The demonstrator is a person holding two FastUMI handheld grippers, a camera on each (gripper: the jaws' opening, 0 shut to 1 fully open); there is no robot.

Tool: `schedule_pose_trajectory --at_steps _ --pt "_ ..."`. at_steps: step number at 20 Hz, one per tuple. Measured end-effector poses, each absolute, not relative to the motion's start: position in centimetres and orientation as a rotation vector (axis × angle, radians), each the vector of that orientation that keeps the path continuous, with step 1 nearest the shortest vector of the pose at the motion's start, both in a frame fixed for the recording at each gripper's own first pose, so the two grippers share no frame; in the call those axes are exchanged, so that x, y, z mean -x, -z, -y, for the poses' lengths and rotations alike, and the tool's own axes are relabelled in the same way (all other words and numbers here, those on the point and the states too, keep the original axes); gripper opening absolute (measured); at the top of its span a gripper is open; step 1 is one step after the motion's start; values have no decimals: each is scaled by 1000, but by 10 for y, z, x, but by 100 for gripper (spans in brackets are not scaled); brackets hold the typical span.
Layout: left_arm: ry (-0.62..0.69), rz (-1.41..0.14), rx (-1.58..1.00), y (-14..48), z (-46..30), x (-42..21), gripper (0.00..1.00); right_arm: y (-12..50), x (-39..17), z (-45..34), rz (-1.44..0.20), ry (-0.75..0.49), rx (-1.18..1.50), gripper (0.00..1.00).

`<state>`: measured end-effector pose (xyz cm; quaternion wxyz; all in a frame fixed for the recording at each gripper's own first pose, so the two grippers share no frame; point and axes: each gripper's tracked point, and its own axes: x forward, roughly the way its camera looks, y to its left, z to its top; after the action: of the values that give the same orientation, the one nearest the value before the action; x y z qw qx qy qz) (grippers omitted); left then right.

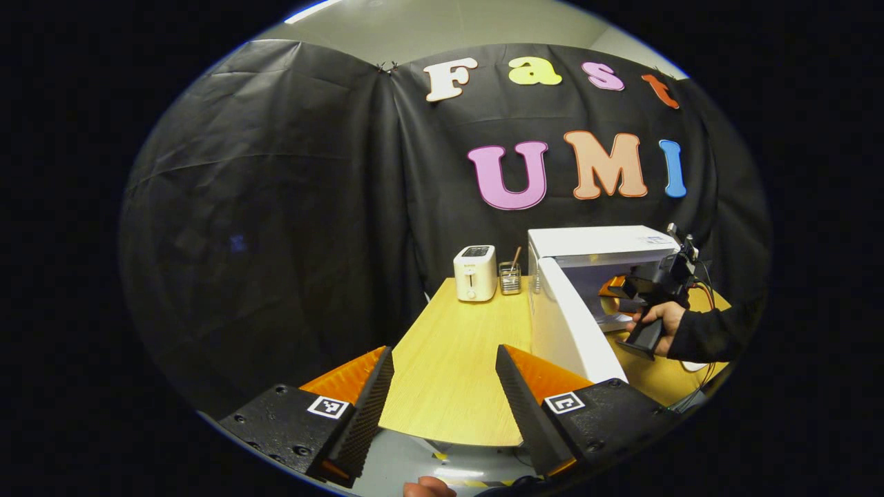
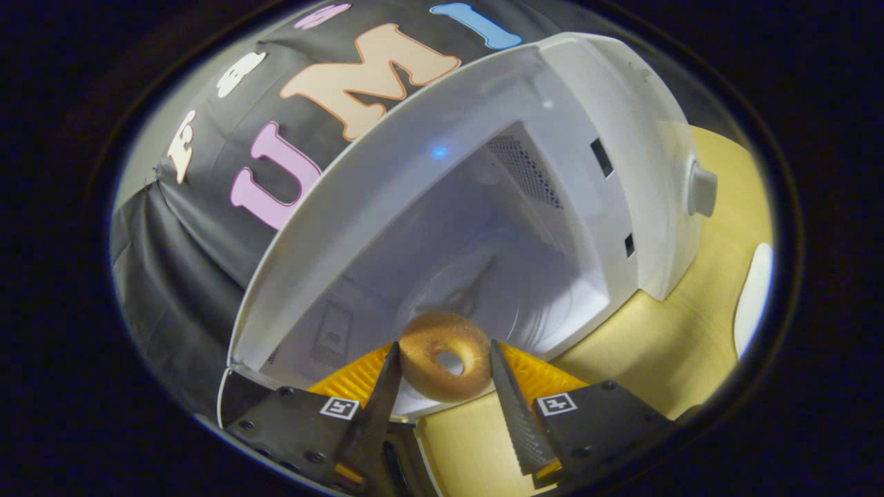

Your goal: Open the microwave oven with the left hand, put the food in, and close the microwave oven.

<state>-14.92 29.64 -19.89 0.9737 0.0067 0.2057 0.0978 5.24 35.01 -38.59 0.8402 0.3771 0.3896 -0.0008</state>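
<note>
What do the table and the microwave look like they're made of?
The table looks like wood or wood-look laminate: pale yellow, faint straight grain, smooth low sheen. The microwave looks like white painted metal or plastic: smooth, slightly glossy, with punched vent holes inside. The pictures can't settle which.

Left gripper view: far back, facing microwave (image 1: 587, 290); right gripper view: close, tilted, into microwave cavity.

microwave door (image 2: 238, 404) cropped, toaster (image 1: 475, 273) label unreadable
</note>
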Motion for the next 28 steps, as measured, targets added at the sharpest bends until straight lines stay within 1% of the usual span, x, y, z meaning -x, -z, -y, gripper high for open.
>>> schedule_pose_trajectory --at_steps 2,8,9,10,14,15,16,17,18,19,20,28 --pt "-217 -433 -13 201 -305 156 87 398 -61 -351 -806 31 -767 78" --pt "-256 -463 -3 209 -315 165 87 417 -72 -363 -780 28 -659 78" --pt "-260 -464 2 209 -317 167 88 418 -73 -364 -779 27 -645 73" --pt "-263 -465 5 208 -318 169 88 418 -74 -365 -775 25 -635 73" --pt "-276 -469 13 211 -322 172 88 420 -75 -366 -787 32 -627 77" --pt "-272 -467 14 211 -322 169 92 420 -74 -365 -788 33 -623 87" --pt "-266 -464 11 209 -321 167 92 421 -72 -365 -782 42 -617 84" --pt "-260 -458 2 208 -320 165 88 421 -72 -366 -777 38 -606 90" --pt "-255 -450 -5 205 -318 163 92 421 -73 -365 -773 38 -586 87" --pt "-249 -444 -13 202 -316 161 88 420 -72 -365 -765 30 -567 91" --pt "-245 -441 -17 200 -315 159 88 418 -71 -365 -760 16 -544 90" --pt "-235 -432 -17 197 -306 153 88 396 -63 -366 -694 -118 -386 91"
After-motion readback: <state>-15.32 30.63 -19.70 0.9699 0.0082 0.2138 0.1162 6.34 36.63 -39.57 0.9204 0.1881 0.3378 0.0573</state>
